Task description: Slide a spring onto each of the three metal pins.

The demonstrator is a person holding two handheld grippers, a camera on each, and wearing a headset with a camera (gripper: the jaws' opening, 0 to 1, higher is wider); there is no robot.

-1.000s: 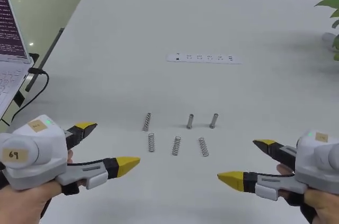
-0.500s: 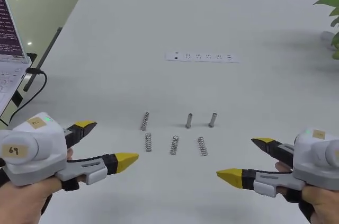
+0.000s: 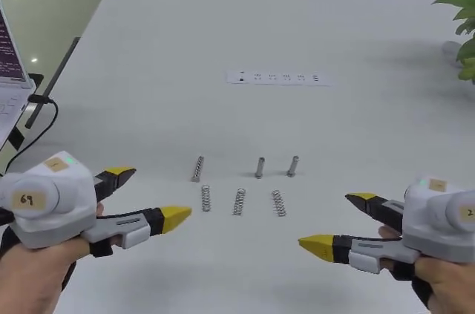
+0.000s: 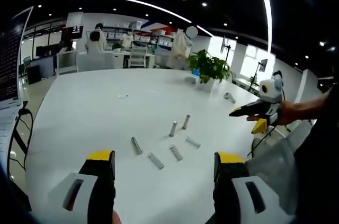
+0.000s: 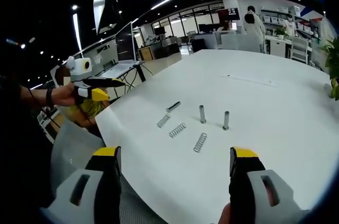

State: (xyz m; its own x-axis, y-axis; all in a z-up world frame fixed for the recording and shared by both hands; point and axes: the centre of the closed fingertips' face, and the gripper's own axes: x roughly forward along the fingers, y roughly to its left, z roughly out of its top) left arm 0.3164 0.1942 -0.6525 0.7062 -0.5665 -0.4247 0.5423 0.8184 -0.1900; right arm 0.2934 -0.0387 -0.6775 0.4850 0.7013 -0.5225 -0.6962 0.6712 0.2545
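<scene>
Unmoved, left hand-held gripper (image 3: pixel 152 194) and right hand-held gripper (image 3: pixel 338 220) flank springs (image 3: pixel 239 202).

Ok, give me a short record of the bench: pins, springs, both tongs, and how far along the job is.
pins: left pin lying on its side; middle pin and right pin upright
springs: left spring, middle spring, right spring lying flat in a row nearer than the pins
left tongs: open, empty
right tongs: open, empty
table: white; power strip beyond the pins
progress: no spring on any pin
</scene>
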